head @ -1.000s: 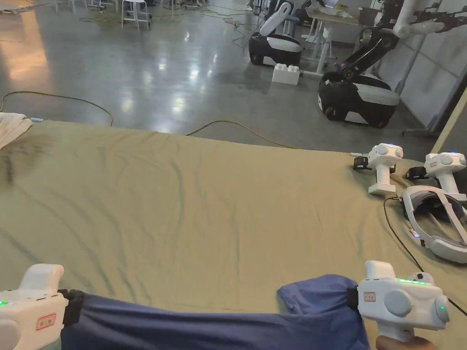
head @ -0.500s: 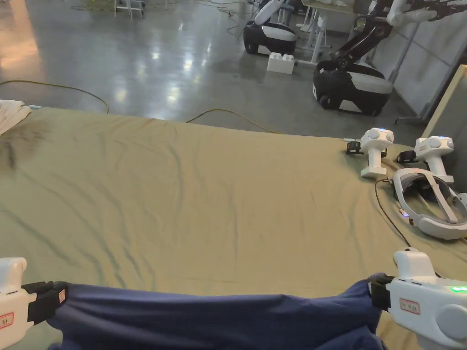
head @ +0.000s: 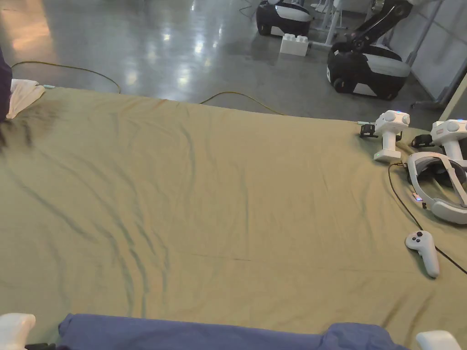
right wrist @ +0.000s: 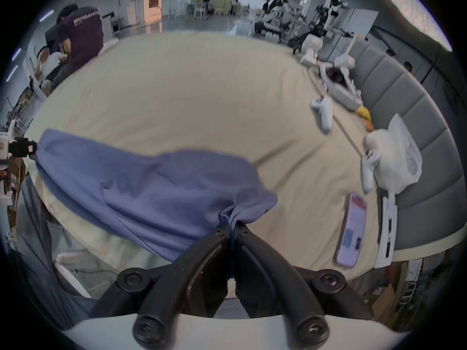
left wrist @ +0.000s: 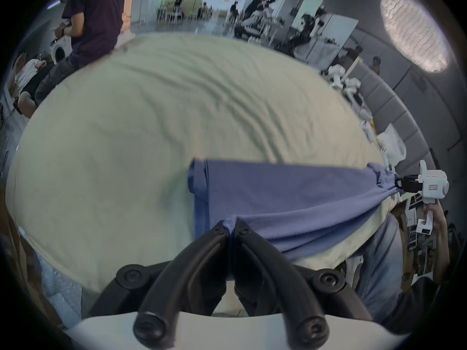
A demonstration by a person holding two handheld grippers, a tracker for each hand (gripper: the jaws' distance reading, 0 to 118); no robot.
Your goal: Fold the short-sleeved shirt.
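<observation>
**A:** What is the biggest thing there?

**B:** The olive-tan sheet [head: 219,191], wrinkled, covering the whole work surface. At its near edge lies the blue short-sleeved shirt [left wrist: 285,199], stretched into a long band between the two grippers; the head view catches just its far edge along the bottom of the picture.

**A:** And who else is around?

**B:** A person in a dark shirt [left wrist: 93,17] stands at the far left corner of the sheet, back turned.

**A:** What sits on the right side?

**B:** A white headset [head: 440,193] near the right edge, with two spare white grippers [head: 387,136] standing upright just beyond it. A white hand controller [head: 424,250] lies nearer, beside a dark cable. The right gripper view also shows a phone [right wrist: 351,231] lying flat on the sheet, closer to the person.

**A:** How do the grippers stand?

**B:** The left gripper [left wrist: 231,225] has its jaws pressed together on a small pinch of blue cloth at the shirt's near edge. The right gripper [right wrist: 232,225] is likewise clamped tight, a bunched fold of the shirt caught between its tips. Each gripper also appears in the other's view, at the far end of the band.
</observation>
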